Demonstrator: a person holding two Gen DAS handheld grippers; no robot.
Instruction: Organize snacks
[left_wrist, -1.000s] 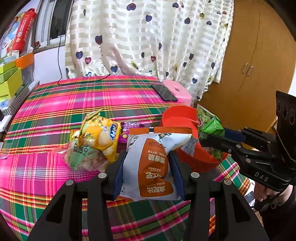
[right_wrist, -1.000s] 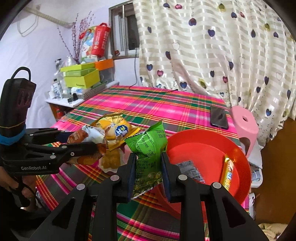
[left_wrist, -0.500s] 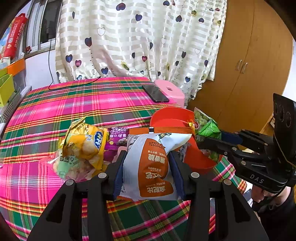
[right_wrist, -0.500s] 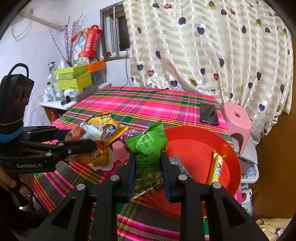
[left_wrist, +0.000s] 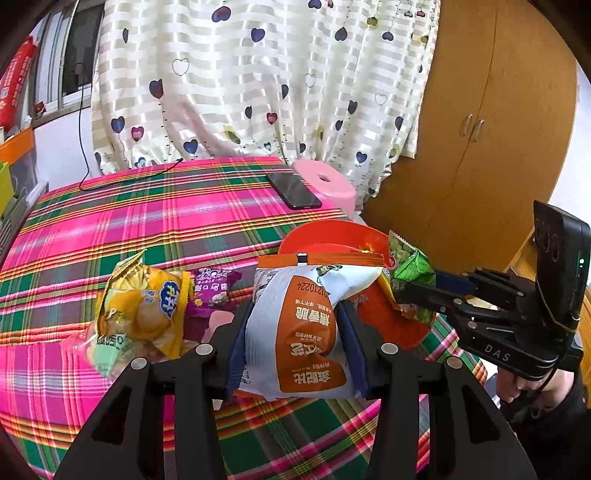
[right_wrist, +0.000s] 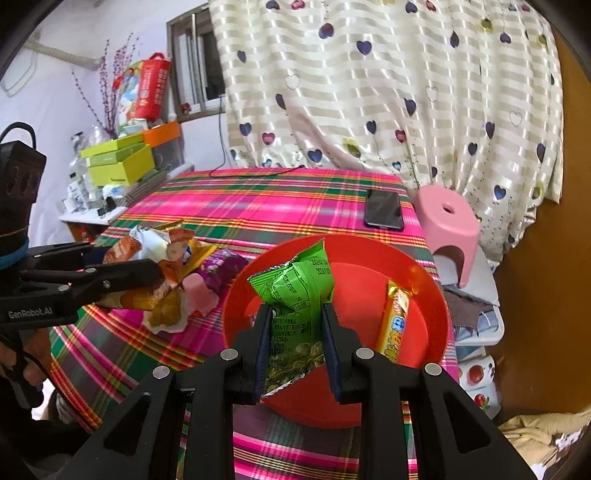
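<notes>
Right tongs (right_wrist: 295, 328) pinch green pea packet (right_wrist: 295, 295) over red bowl (right_wrist: 424, 295), centre frame; left tongs (left_wrist: 291, 332) pinch orange-white bag (left_wrist: 299, 325). One bar (right_wrist: 395, 325) bowled; several snacks (left_wrist: 144, 314) remain on tabletop (left_wrist: 147, 221)

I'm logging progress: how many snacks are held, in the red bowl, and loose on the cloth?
Held: 2 (white-orange bag, green packet)
In red bowl: 1 (yellow bar)
Loose on cloth: 4 (yellow bag, purple packet, pink cup, clear pack)
Total: 7
</notes>
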